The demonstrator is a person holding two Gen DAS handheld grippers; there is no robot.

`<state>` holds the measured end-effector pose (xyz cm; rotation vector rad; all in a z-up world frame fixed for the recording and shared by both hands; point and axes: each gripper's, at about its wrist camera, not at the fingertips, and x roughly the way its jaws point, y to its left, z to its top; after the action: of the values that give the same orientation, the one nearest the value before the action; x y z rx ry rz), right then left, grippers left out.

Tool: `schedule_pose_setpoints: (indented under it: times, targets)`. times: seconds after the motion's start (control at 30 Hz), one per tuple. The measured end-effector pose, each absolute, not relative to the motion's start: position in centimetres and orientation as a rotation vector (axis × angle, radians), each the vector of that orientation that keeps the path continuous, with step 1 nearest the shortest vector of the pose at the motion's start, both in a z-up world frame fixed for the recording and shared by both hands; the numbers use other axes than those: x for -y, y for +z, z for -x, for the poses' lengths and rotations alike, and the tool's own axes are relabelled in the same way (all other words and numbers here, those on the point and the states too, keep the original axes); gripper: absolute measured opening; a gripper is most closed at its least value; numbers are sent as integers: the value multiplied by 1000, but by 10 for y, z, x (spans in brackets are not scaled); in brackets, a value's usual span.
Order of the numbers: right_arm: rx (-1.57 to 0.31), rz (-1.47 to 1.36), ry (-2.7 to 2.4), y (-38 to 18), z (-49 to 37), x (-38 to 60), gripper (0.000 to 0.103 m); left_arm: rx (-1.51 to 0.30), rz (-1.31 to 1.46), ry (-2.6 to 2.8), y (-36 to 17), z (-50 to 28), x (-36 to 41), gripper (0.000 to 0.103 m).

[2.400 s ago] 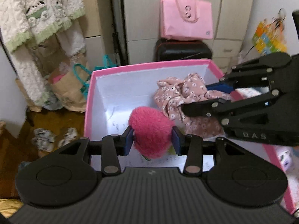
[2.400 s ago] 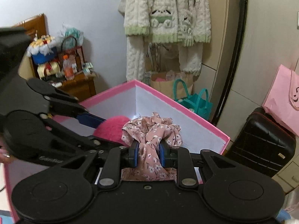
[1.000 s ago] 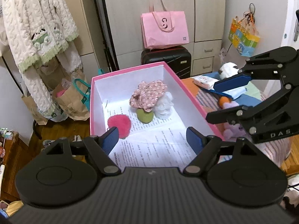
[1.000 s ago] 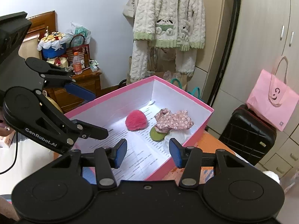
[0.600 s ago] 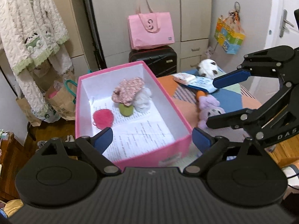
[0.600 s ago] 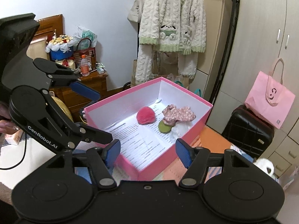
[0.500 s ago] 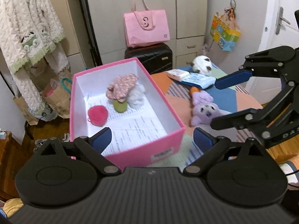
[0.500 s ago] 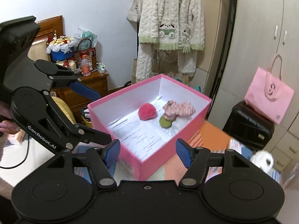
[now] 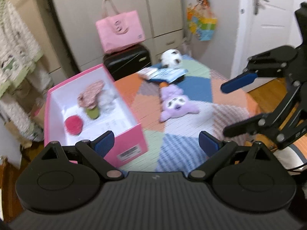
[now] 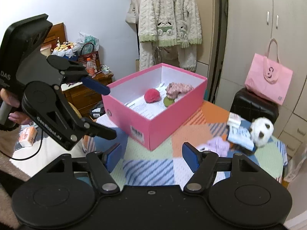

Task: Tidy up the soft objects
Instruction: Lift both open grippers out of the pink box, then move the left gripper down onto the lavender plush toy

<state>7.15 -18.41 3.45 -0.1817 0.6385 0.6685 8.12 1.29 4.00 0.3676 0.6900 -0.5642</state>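
Observation:
A pink box (image 9: 132,145) (image 10: 153,126) stands at the table's left end. Inside it lie a pink pompom (image 9: 73,124) (image 10: 152,95), a floral cloth (image 9: 91,94) (image 10: 178,89), a green piece (image 9: 92,113) and a white fluffy thing (image 9: 107,100). A purple plush (image 9: 176,105) (image 10: 218,143) lies on the tablecloth, and a black-and-white plush ball (image 9: 171,57) (image 10: 262,131) sits beyond it. My left gripper (image 9: 156,143) (image 10: 105,111) hangs open and empty near the box's front corner. The jaws of my right gripper (image 10: 152,156) (image 9: 226,110) are opening, with nothing between them.
Packets (image 9: 165,73) lie by the plush ball on the patchwork tablecloth (image 9: 182,149). A pink tote bag (image 9: 120,30) rests on a black suitcase (image 9: 126,61) behind the table. A knitted cardigan (image 10: 168,13) hangs at the back, and a wooden cabinet (image 10: 84,95) stands left.
The pompom and floral cloth, earlier held in the jaws, now lie in the box. Both grippers have drawn back from the box, swung toward the table, and opened wider.

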Motion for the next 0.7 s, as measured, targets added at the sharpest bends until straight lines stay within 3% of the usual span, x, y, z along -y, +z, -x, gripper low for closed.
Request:
schedule_pose_setpoints:
  times: [0.1,0.7]
  targets:
    - [-636,170,659,25,-64,194,83,-653,-350,-589,37,-76,-4,95]
    - [-538,143,535,-60,-92,227,84,-585,-309,-677,-10,-112,62,95]
